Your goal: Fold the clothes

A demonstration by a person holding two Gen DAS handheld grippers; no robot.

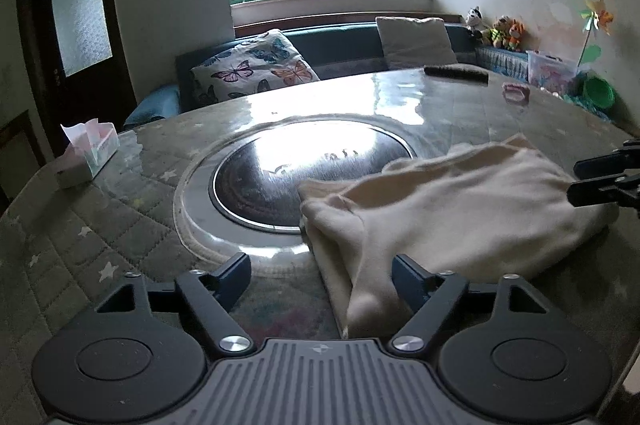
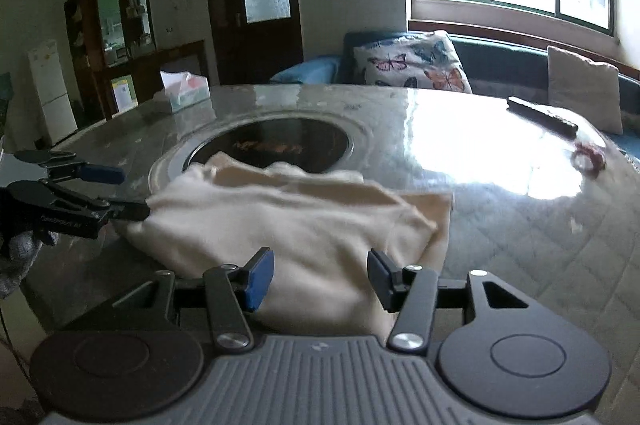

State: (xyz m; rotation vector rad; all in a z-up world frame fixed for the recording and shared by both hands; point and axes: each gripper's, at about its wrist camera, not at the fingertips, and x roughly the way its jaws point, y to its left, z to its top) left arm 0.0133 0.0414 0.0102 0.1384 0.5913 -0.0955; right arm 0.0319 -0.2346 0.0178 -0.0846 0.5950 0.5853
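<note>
A cream garment [image 1: 452,209] lies folded in a loose bundle on the round table, partly over the metal hotplate [image 1: 280,177]. My left gripper [image 1: 320,277] is open at the garment's near left corner, with a fold of cloth between its fingers. The right gripper's fingers [image 1: 600,181] show at the garment's right end. In the right wrist view the garment [image 2: 296,221] lies straight ahead and my right gripper [image 2: 320,277] is open over its near edge. The left gripper [image 2: 120,195] shows open at the garment's left end.
A tissue box [image 1: 90,155] stands at the table's left edge. A dark remote [image 1: 456,71] and a small pink object [image 1: 516,91] lie at the far side. A sofa with a butterfly cushion [image 1: 256,67] runs behind the table under the window.
</note>
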